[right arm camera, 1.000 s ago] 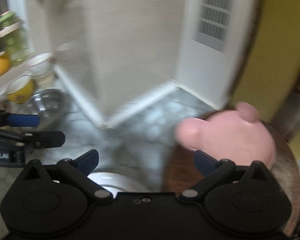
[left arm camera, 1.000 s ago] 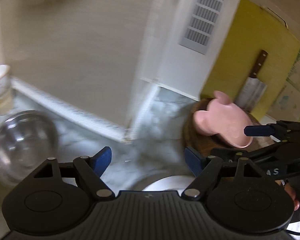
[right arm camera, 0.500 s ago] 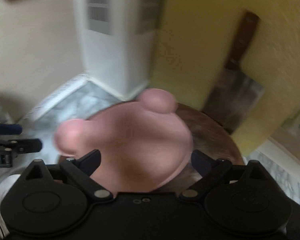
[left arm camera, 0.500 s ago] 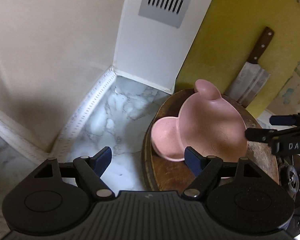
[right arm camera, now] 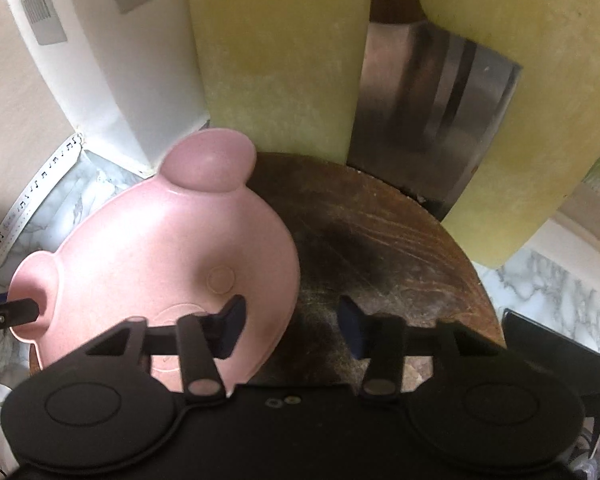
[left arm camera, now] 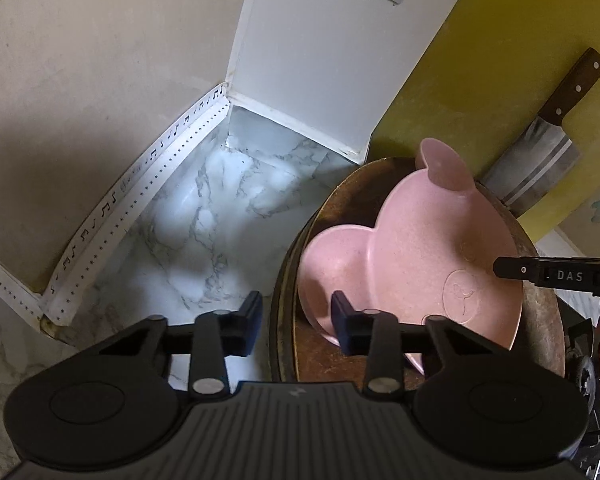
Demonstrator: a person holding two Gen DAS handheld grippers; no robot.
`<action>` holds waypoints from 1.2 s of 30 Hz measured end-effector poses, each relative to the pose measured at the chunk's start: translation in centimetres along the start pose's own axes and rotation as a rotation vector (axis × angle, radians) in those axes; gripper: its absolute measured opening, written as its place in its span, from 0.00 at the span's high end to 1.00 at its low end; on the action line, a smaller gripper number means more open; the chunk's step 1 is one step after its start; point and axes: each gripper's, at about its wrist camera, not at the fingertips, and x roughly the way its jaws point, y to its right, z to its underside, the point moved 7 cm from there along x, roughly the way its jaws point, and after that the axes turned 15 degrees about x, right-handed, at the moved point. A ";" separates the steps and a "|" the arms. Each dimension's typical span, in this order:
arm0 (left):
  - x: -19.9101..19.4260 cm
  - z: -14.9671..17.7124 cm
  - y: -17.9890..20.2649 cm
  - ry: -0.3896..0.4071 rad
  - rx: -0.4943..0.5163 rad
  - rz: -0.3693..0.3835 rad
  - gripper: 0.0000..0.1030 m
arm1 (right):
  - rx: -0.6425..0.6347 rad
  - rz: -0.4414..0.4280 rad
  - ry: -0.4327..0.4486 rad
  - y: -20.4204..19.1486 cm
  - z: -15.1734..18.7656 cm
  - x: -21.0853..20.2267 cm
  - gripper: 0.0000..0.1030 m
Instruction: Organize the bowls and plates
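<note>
Both tools have just been closing. Left tool [left arm camera: 296,318] straddles the ear rim of the pink bear-shaped plate [left arm camera: 416,260]; right tool [right arm camera: 290,326] straddles its opposite rim, neither visibly pinching, probably for a balanced lift off the round wooden board [right arm camera: 380,248].

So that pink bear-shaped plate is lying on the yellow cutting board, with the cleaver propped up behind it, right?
Not quite: the pink bear-shaped plate lies on the round wooden chopping board. The yellow cutting board stands upright behind, with the cleaver leaning against it, as the right wrist view shows.
</note>
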 end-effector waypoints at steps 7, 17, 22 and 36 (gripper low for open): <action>0.0 -0.1 0.6 0.017 0.017 0.012 0.86 | 0.009 -0.040 -0.014 -0.6 0.0 0.2 0.83; -1.0 0.8 0.3 0.038 0.019 0.010 0.87 | 0.001 -0.029 0.025 -1.3 0.7 -1.0 0.86; -2.6 1.7 0.0 0.042 0.023 0.019 0.87 | 0.009 -0.030 0.043 -1.9 1.7 -2.4 0.86; -9.5 7.2 -2.8 0.038 0.015 0.020 0.87 | -0.021 -0.027 0.069 -6.8 8.0 -7.5 0.86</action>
